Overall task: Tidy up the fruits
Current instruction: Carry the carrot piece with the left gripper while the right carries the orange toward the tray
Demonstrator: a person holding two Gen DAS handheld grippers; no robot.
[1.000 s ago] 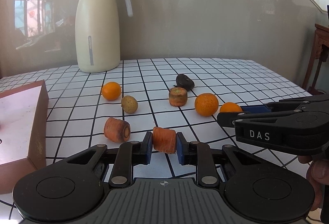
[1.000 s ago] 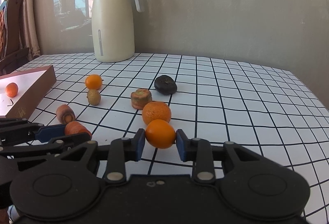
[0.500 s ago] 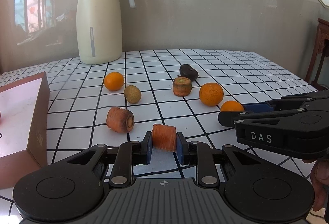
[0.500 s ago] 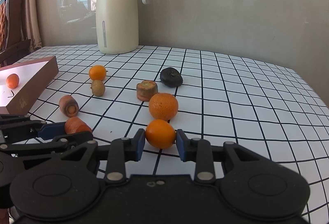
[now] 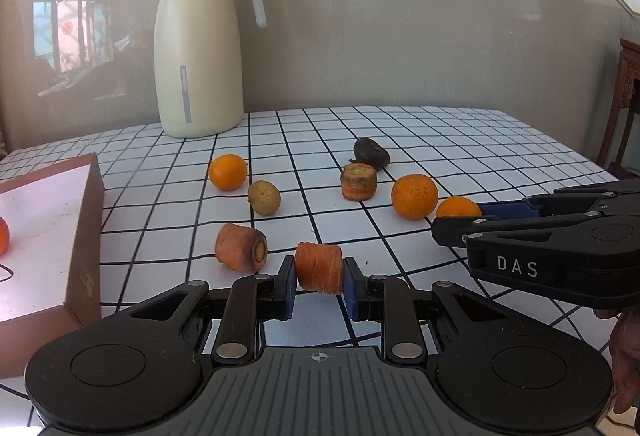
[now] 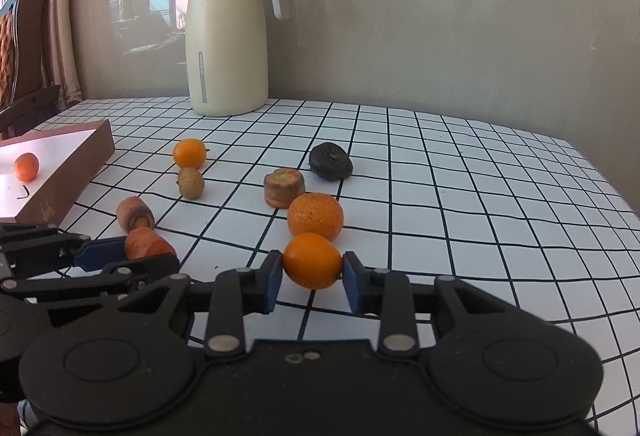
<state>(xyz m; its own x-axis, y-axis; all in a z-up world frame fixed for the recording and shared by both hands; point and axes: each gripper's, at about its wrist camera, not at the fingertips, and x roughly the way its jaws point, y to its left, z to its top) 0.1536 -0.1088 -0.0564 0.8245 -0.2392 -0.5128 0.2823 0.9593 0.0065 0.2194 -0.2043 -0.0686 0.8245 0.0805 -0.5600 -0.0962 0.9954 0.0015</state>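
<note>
Both held pieces now sit higher against the checked tablecloth than a second ago, clear of it. The carrot chunk is clamped end to end between the blue pads of the left gripper, and the small orange is clamped in the right gripper. Beyond them lie a larger orange, two more carrot pieces, a dark fruit and the brown box.

Smooth orange clamped between pads, above the table's near edge; carrot chunk likewise gripped; rough mandarin, upright carrot stub, dark fruit mid-table; one orange inside the box at the left edge
</note>
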